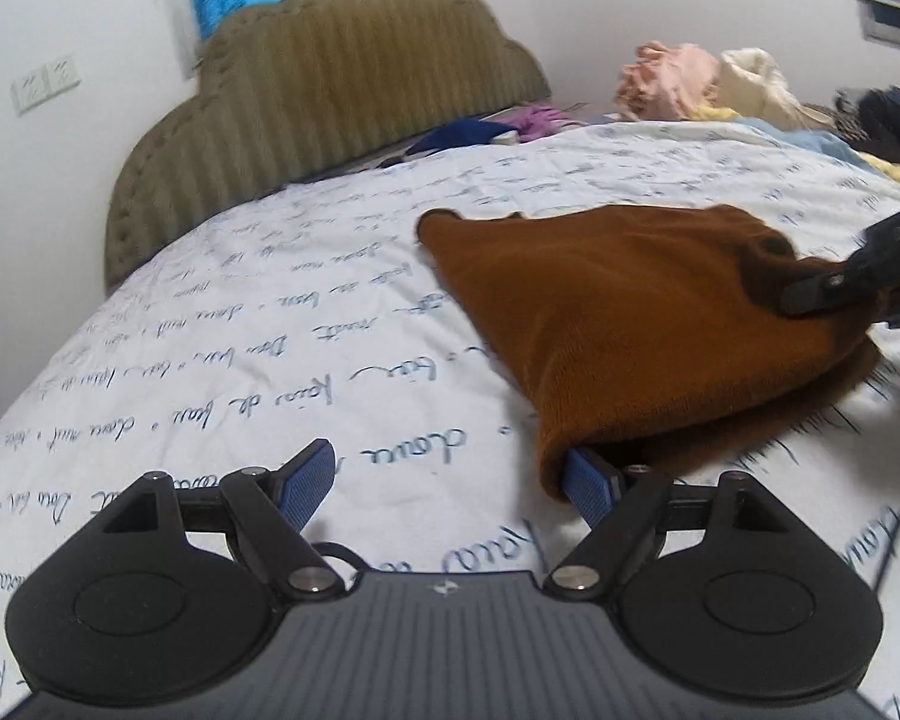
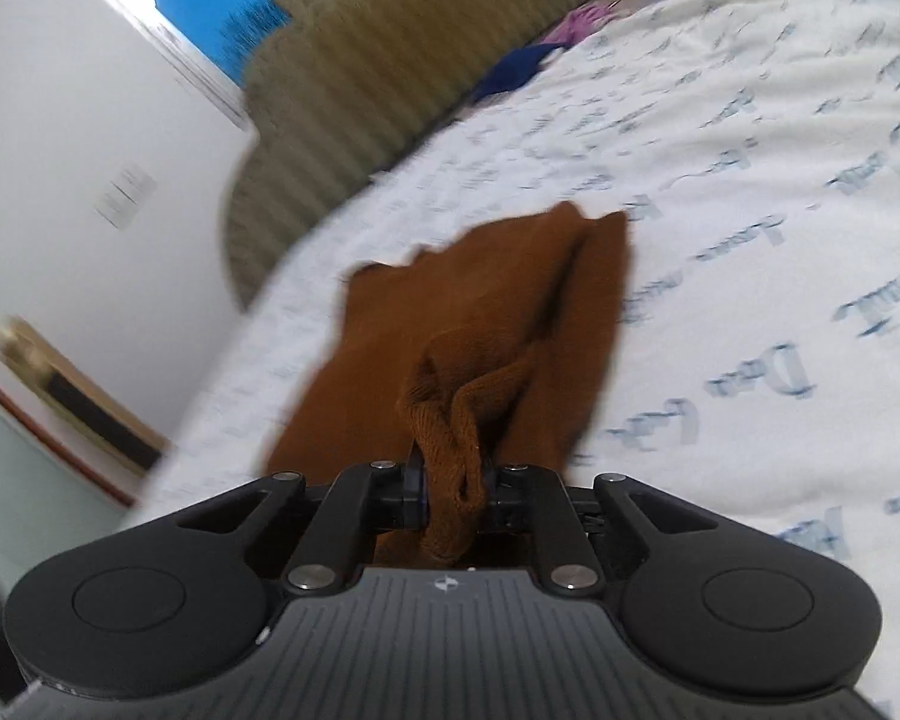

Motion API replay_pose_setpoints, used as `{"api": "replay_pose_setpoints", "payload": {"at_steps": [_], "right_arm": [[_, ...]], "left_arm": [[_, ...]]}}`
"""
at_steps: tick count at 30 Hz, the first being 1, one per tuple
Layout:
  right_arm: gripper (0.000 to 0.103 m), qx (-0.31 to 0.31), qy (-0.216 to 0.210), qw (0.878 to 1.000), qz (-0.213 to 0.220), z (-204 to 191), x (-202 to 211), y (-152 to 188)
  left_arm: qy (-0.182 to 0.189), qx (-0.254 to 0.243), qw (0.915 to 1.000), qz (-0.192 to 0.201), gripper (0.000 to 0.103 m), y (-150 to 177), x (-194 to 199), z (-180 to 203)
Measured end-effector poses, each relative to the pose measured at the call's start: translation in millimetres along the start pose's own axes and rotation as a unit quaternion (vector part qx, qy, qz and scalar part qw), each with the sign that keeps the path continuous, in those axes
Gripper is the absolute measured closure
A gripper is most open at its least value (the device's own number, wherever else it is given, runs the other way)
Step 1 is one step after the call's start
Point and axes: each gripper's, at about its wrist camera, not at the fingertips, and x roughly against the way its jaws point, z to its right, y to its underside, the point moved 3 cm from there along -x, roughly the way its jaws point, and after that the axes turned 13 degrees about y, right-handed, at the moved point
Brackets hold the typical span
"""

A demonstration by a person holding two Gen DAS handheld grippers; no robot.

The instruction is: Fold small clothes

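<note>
A small brown knit garment (image 1: 636, 324) lies on the white bedsheet with blue script (image 1: 240, 312). My left gripper (image 1: 450, 480) is open at its near corner; the right blue pad (image 1: 588, 483) is tucked under the cloth edge, the left pad (image 1: 306, 480) rests on the sheet. My right gripper (image 1: 822, 291) enters from the right in the left wrist view and pinches the garment's far side. In the right wrist view, that gripper (image 2: 453, 489) is shut on a bunched fold of the brown garment (image 2: 480, 324), lifted slightly above the sheet.
An olive scalloped headboard (image 1: 342, 84) stands at the back. A pile of other clothes (image 1: 720, 81) lies at the far right of the bed. Blue and purple items (image 1: 480, 132) lie near the headboard. Wall sockets (image 1: 45, 84) are on the left wall.
</note>
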Motion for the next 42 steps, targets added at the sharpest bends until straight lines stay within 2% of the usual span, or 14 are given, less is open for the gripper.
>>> {"api": "replay_pose_setpoints", "payload": {"at_steps": [3,6,11,13,15,18,20,22,24,29,37,38,40,42], "right_arm": [[0.086,-0.033,-0.007,0.999,-0.009,18.7,2.3,1.4],[0.081,-0.020,0.001,1.000,0.001,22.0,15.0,0.9],[0.076,0.042,0.072,0.993,0.087,3.8,45.2,-11.1],[0.076,0.074,0.077,0.988,0.112,-9.5,48.3,-16.0],[0.076,0.102,0.069,0.986,0.114,-23.6,42.5,-20.8],[0.076,0.128,0.068,0.985,0.099,-34.5,25.6,-23.1],[0.076,0.143,0.090,0.982,0.086,-38.2,12.5,-22.9],[0.079,0.165,0.128,0.975,0.077,-34.5,5.0,-18.0],[0.079,0.173,0.141,0.972,0.072,-33.0,-0.7,-12.3],[0.078,0.179,0.143,0.971,0.072,-36.2,-5.5,-9.1],[0.063,0.182,0.139,0.971,0.074,-37.5,-6.2,-2.0],[0.059,0.184,0.140,0.970,0.075,-37.5,-6.1,-0.6],[0.039,0.190,0.157,0.966,0.073,-37.2,-8.5,3.0],[0.035,0.179,0.152,0.970,0.063,-29.2,-13.6,7.6]], "left_arm": [[0.027,-0.006,0.9996,0.011,0.022,-2.7,13.7,9.0],[0.056,0.015,0.9980,0.026,0.022,-13.3,28.1,8.2],[0.079,0.054,0.9939,0.054,0.021,-49.5,31.4,0.1],[0.093,0.082,0.9910,0.051,0.021,-63.9,18.7,-2.8],[0.105,0.101,0.9881,0.049,0.021,-73.6,0.9,-3.2],[0.107,0.122,0.9863,0.027,0.021,-77.5,-29.7,-0.9],[0.112,0.128,0.9854,0.007,0.021,-72.1,-47.2,2.7],[0.106,0.129,0.9854,-0.035,0.021,-58.7,-65.0,7.2],[0.111,0.135,0.9829,-0.058,0.021,-40.2,-73.0,10.9],[0.116,0.157,0.9793,-0.052,0.021,-25.8,-70.0,10.7],[0.103,0.142,0.9833,-0.047,0.020,-25.1,-67.5,16.9],[0.101,0.141,0.9837,-0.045,0.020,-25.0,-68.0,16.9],[0.095,0.138,0.9849,-0.044,0.017,-23.4,-68.9,17.5],[0.093,0.136,0.9855,-0.041,0.017,-22.2,-69.3,17.5]]}}
